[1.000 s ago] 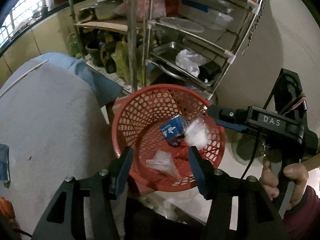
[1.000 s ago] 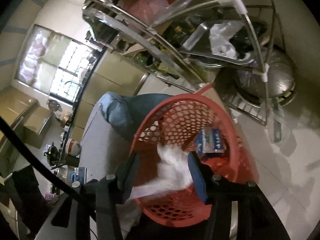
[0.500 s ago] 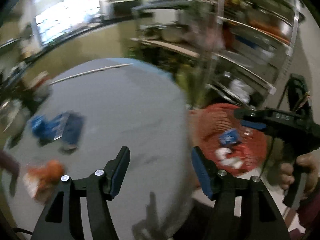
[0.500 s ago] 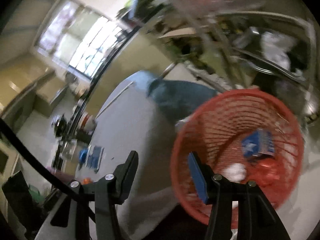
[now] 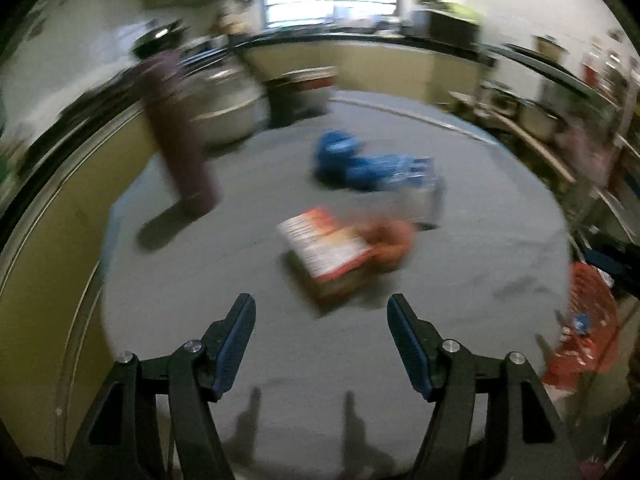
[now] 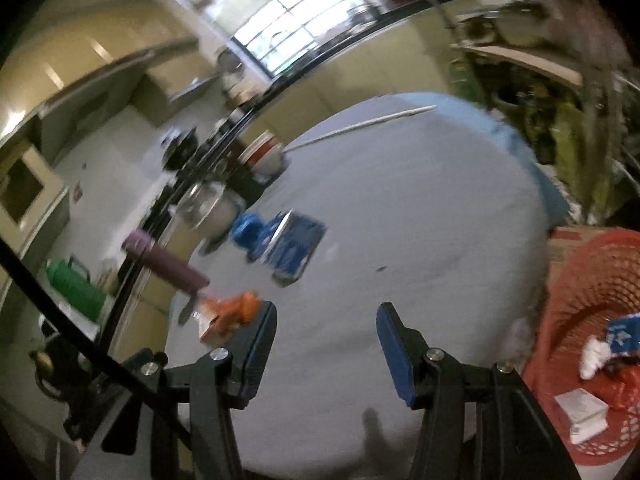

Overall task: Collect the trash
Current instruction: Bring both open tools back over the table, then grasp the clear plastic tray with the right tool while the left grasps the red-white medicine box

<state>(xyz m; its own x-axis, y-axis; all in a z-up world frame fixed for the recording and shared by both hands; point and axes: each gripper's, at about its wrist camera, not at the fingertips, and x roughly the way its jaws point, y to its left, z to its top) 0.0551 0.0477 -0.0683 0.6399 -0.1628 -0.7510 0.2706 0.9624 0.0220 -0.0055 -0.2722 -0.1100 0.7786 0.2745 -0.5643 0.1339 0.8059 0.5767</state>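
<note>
Left gripper & right gripper both spread, empty. Orange box mid-frame on grey table; red basket right edge w/ trash.

Motion blur smears the orange-and-white box and blue packets at center frame; their print is unreadable. The red basket is cut off at the right edge.

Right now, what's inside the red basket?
In the right wrist view, the red basket holds a blue carton, a white crumpled wad, a white flat packet and something red. Anything beneath them, or past the frame edge, is hidden.
</note>
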